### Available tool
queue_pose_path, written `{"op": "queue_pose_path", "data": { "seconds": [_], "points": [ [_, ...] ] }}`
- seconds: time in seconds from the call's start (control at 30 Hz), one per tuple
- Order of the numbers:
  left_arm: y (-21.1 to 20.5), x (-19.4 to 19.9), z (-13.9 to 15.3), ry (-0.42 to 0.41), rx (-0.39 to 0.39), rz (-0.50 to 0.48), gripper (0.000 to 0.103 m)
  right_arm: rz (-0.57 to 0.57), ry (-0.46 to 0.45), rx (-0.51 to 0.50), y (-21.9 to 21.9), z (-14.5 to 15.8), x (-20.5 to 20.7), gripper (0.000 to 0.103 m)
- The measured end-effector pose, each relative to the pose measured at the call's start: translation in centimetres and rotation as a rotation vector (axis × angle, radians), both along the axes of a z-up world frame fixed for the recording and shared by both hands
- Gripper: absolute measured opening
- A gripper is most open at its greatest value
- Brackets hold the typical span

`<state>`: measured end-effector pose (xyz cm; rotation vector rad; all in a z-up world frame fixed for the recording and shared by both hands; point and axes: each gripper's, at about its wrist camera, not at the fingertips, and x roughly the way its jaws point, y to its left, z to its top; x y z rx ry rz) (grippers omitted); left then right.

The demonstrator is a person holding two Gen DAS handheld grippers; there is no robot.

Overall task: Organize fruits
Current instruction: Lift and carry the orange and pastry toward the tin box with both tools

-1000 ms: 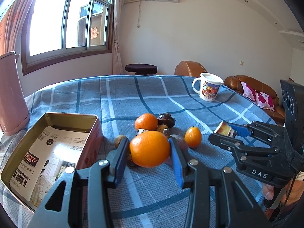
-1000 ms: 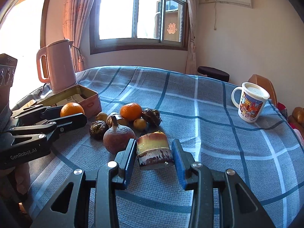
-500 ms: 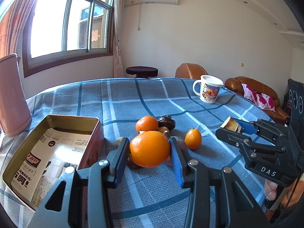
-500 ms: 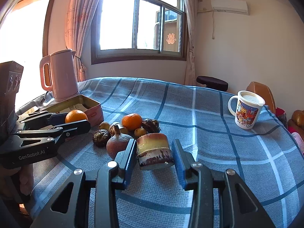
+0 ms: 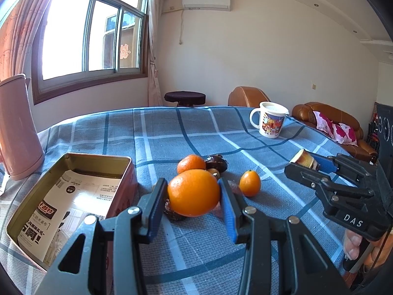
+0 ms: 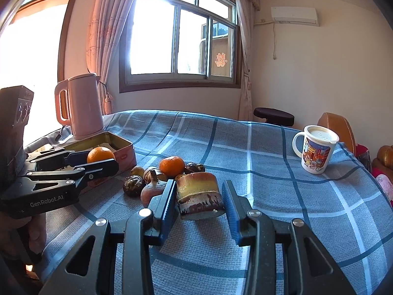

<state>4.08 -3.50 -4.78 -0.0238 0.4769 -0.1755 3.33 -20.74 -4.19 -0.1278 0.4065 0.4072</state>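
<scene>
My left gripper [image 5: 191, 186] is shut on a large orange [image 5: 194, 196] and holds it in the air just right of an open gold tin box [image 5: 73, 157]. My right gripper [image 6: 199, 189] is shut on a short yellow and brown cane piece [image 6: 197, 196], also off the table. Beyond both lies a small heap of fruit: a mandarin [image 5: 191, 163], a dark wrinkled fruit [image 5: 216, 163], a kumquat [image 5: 249, 183] and a reddish stemmed fruit [image 6: 153, 191]. In the left wrist view the right gripper [image 5: 302, 163] shows at the right. In the right wrist view the left gripper [image 6: 100, 159] shows at the left.
A pink kettle [image 6: 81, 108] stands behind the tin at the table's left edge. A picture mug [image 6: 315, 152] with a lid sits at the far right on the blue checked cloth [image 6: 270, 184]. A printed paper lines the tin. A stool and brown sofa stand past the table.
The right gripper has tipped upward a little with the cane piece still in it. The left gripper holds the orange in the same spot.
</scene>
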Motion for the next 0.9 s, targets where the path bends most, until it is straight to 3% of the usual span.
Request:
{"op": "queue_pose_path", "data": {
  "seconds": [0.9],
  "points": [
    [-0.4,-1.6,0.6,-0.092,0.041,0.023,0.044,-0.002,-0.098,0.039,-0.8,0.7,-1.7,0.040]
  ]
}}
